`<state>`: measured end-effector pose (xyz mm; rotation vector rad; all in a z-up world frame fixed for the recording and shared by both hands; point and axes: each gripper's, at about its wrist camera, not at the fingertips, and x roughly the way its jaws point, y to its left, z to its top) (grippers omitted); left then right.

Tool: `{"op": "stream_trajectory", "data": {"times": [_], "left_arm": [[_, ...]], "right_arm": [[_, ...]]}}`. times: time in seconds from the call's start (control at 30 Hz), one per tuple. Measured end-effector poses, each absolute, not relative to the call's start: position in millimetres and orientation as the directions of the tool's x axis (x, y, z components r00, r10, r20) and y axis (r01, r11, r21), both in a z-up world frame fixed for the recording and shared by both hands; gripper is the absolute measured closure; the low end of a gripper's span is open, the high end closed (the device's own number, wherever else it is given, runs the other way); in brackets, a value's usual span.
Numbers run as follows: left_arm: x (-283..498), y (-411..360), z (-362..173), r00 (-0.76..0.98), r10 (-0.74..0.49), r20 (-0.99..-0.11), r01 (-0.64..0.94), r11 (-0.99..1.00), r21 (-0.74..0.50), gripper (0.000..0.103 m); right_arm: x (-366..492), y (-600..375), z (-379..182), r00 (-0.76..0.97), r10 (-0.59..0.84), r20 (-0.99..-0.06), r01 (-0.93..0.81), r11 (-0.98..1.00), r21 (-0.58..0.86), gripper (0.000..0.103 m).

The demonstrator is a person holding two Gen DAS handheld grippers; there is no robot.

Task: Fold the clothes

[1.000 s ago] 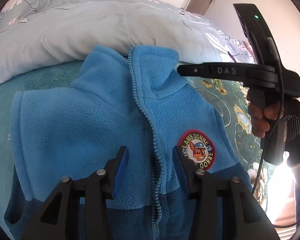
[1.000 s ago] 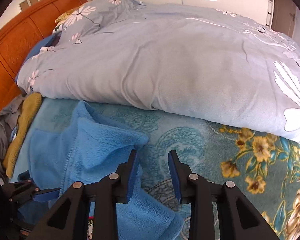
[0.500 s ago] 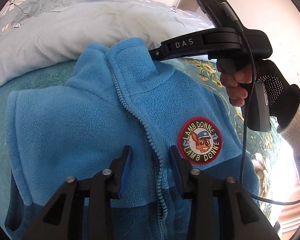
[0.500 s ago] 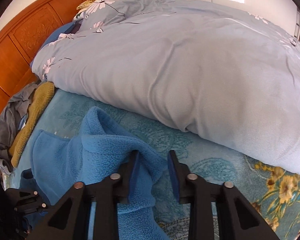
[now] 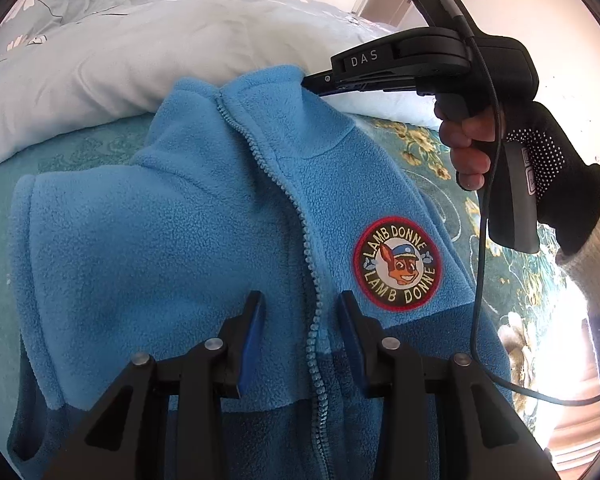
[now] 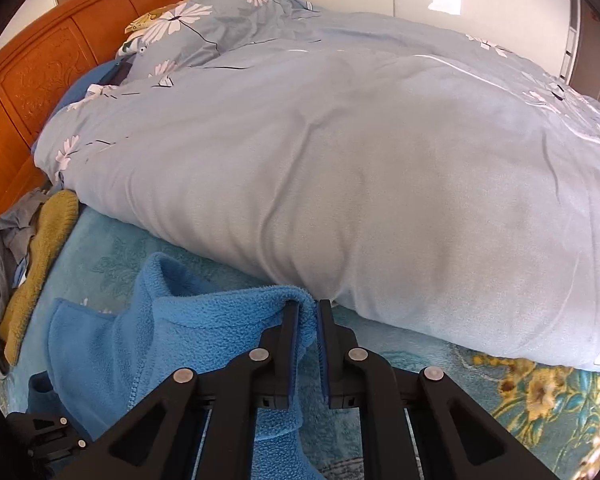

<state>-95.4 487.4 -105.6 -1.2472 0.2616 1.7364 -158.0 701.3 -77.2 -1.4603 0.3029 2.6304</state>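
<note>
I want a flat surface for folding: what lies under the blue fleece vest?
The blue fleece vest lies on a teal floral blanket, which shows around its edges. Behind its collar bulges a pale blue quilt. Whatever lies directly beneath the vest is covered.

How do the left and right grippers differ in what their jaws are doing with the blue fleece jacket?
The right gripper has just been closing its jaws and pinches the collar edge of the blue fleece jacket; the left gripper has its jaws apart, straddling the zipper without pinching it. The right works at the jacket's top by the duvet, the left lower down its front. Both point downward at the jacket.
</note>
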Motion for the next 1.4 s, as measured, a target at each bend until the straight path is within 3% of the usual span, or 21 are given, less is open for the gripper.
{"op": "stream_trajectory", "data": {"times": [0.17,0.33,0.43,0.5,0.67,0.87,0.97,1.0,1.03,1.07,1.1,1.13,1.3,1.4], "left_arm": [[-102.8,465.9,-78.9,-0.081,0.590,-0.803,-0.778,-0.542,-0.319,0.064],[-125.6,435.4,-56.6,-0.294,0.510,-0.809,-0.727,-0.668,-0.157,0.063],[-158.1,421.6,-62.7,-0.316,0.467,-0.826,-0.705,-0.698,-0.125,0.057],[-174.7,405.3,-73.4,-0.276,0.461,-0.843,-0.682,-0.712,-0.166,0.057],[-180.7,406.5,-92.4,-0.244,0.467,-0.850,-0.633,-0.740,-0.226,0.052],[-187.3,409.2,-102.7,-0.150,0.533,-0.832,-0.641,-0.693,-0.329,0.051],[-193.4,410.4,-103.5,-0.126,0.569,-0.813,-0.620,-0.685,-0.383,0.054],[-194.8,410.6,-103.3,-0.128,0.576,-0.807,-0.616,-0.684,-0.391,0.060],[-195.4,410.7,-102.6,-0.140,0.578,-0.804,-0.617,-0.686,-0.385,0.079],[-195.8,411.2,-102.6,-0.149,0.577,-0.803,-0.618,-0.688,-0.380,0.088],[-195.6,411.9,-103.1,-0.159,0.572,-0.804,-0.622,-0.691,-0.369,0.089],[-194.8,412.6,-103.0,-0.176,0.566,-0.805,-0.626,-0.696,-0.352,0.090],[-206.0,406.2,-105.6,-0.287,0.495,-0.821,-0.601,-0.760,-0.248,0.092],[-219.4,401.7,-122.5,-0.248,0.460,-0.853,-0.587,-0.772,-0.245,0.090]], "right_arm": [[-143.4,711.0,-61.6,-0.555,0.032,-0.831,-0.227,-0.967,0.114,0.079],[-123.2,718.6,-34.6,-0.583,0.007,-0.812,-0.263,-0.948,0.181,0.070],[-96.9,703.0,-36.3,-0.567,-0.041,-0.823,-0.206,-0.960,0.190,0.064],[-69.6,698.3,-50.0,-0.542,-0.083,-0.836,-0.205,-0.952,0.228,0.057],[-13.7,711.0,-97.5,-0.506,-0.163,-0.847,-0.318,-0.878,0.359,0.057],[3.6,718.4,-121.7,-0.595,-0.305,-0.744,-0.341,-0.742,0.577,0.057],[-0.8,714.2,-119.6,-0.633,-0.333,-0.699,-0.314,-0.714,0.625,0.058],[-2.4,711.7,-117.3,-0.637,-0.328,-0.697,-0.310,-0.720,0.621,0.061],[-4.0,709.2,-114.9,-0.642,-0.321,-0.697,-0.306,-0.726,0.616,0.065],[-5.1,707.8,-112.4,-0.645,-0.309,-0.699,-0.306,-0.733,0.607,0.078],[-4.4,707.7,-110.3,-0.651,-0.307,-0.694,-0.305,-0.731,0.610,0.092],[-3.6,707.7,-108.3,-0.658,-0.306,-0.688,-0.303,-0.729,0.614,0.094],[10.6,717.3,-94.1,-0.671,-0.221,-0.707,-0.336,-0.760,0.556,0.096],[13.1,724.7,-101.0,-0.645,-0.197,-0.738,-0.378,-0.757,0.532,0.096]]}}
